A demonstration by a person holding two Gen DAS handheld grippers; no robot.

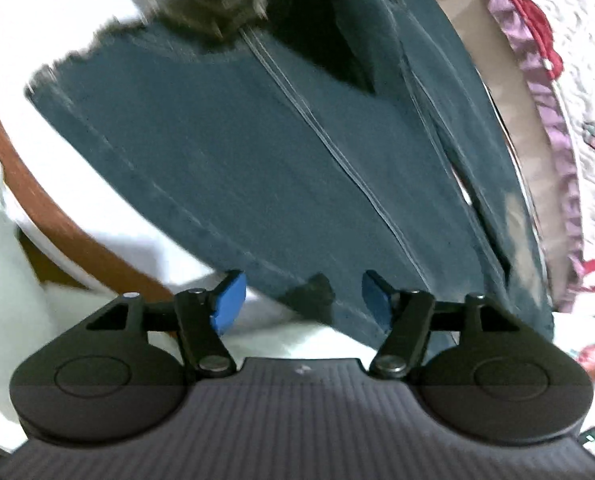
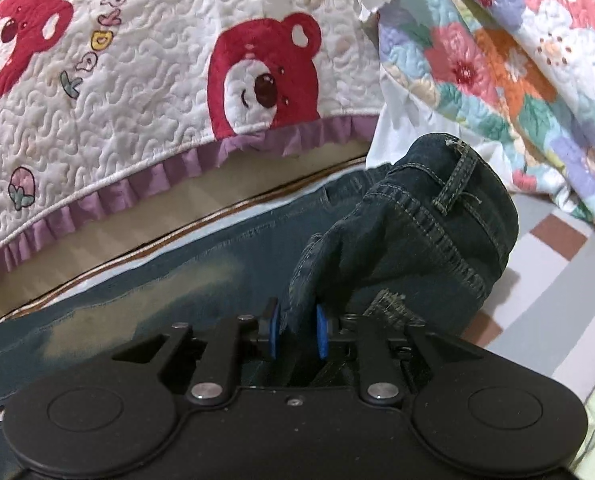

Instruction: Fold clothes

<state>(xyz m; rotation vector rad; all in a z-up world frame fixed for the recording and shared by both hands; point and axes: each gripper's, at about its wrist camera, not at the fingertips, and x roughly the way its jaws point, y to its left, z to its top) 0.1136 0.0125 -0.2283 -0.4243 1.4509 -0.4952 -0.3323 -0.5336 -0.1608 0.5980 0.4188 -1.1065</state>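
A pair of dark blue jeans lies stretched across a white surface, legs running away from me in the left wrist view, with a frayed hem at the far end. My left gripper is open with blue pads, just above the near edge of a leg, holding nothing. In the right wrist view the waistband end of the jeans is bunched up, with a belt loop showing. My right gripper is shut on a fold of the jeans near the waistband.
A white quilt with red bears and a purple ruffle hangs behind the jeans; it also shows at the right in the left wrist view. A floral quilt lies at the right. A brown curved edge runs at the left.
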